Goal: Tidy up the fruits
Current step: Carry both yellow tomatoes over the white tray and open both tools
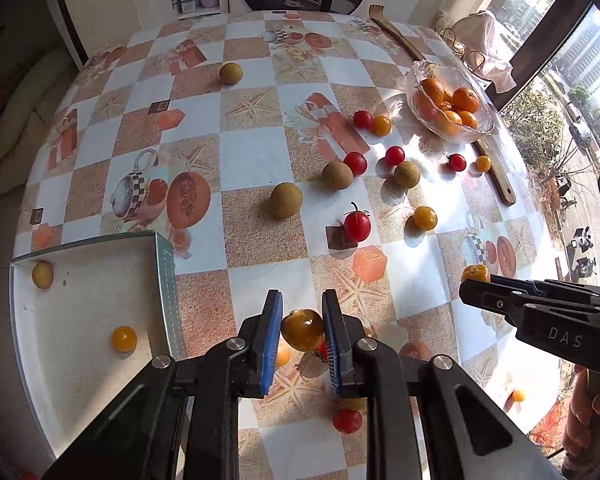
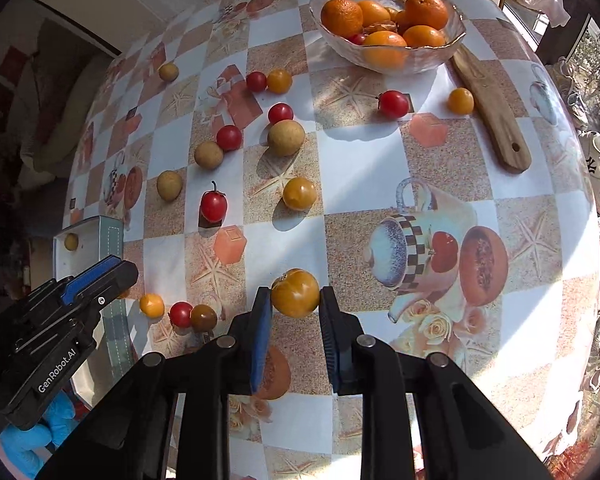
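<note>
Both grippers: left gripper (image 1: 302,334), right gripper (image 2: 295,300) clasp round yellow tomatoes.

left tool (image 1: 302,330) closed, right tool (image 2: 294,300) closed

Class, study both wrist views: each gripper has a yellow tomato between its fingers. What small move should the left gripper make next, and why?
Probably swing the left gripper leftward over the shallow white box. It already holds a dark yellow cherry tomato clear of the checked tablecloth, and the box, just beside it, already contains two small yellow fruits.
</note>
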A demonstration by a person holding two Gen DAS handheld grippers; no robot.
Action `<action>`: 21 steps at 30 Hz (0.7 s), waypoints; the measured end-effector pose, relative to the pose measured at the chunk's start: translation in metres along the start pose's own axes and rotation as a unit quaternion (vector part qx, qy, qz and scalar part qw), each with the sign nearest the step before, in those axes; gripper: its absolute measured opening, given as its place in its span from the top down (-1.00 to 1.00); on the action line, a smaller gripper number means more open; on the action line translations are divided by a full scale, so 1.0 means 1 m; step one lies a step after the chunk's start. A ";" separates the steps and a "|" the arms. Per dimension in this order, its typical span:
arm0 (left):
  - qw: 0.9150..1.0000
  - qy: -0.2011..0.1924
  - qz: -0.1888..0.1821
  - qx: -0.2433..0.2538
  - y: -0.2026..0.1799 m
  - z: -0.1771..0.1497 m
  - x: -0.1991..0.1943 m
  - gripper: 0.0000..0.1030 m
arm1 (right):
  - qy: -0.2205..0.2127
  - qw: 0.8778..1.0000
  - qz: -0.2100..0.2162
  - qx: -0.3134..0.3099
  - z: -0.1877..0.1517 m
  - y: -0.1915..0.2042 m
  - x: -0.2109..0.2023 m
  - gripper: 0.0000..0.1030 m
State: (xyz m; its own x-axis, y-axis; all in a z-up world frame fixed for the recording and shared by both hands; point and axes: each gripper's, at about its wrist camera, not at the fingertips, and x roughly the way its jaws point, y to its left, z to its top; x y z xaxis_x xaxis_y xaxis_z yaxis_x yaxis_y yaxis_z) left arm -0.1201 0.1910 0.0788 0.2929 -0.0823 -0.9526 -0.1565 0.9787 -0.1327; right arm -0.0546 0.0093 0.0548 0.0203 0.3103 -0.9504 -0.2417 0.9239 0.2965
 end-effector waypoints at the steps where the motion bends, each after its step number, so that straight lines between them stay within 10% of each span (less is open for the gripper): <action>1: 1.000 -0.001 0.000 -0.005 0.003 -0.004 -0.004 0.57 | 0.000 1.000 0.000 -0.001 -0.002 0.001 -0.002 0.49; 21: 0.997 -0.004 0.026 -0.071 0.070 -0.067 -0.041 0.57 | 0.018 0.998 -0.006 -0.059 -0.029 0.059 -0.006 0.49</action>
State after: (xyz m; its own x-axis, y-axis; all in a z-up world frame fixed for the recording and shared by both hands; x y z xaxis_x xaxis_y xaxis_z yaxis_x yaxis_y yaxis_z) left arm -0.2063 0.2503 0.0904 0.2891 -0.0302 -0.9568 -0.3030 0.9452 -0.1213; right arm -0.0968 0.0553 0.0757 -0.0099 0.2890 -0.9573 -0.3544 0.8942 0.2736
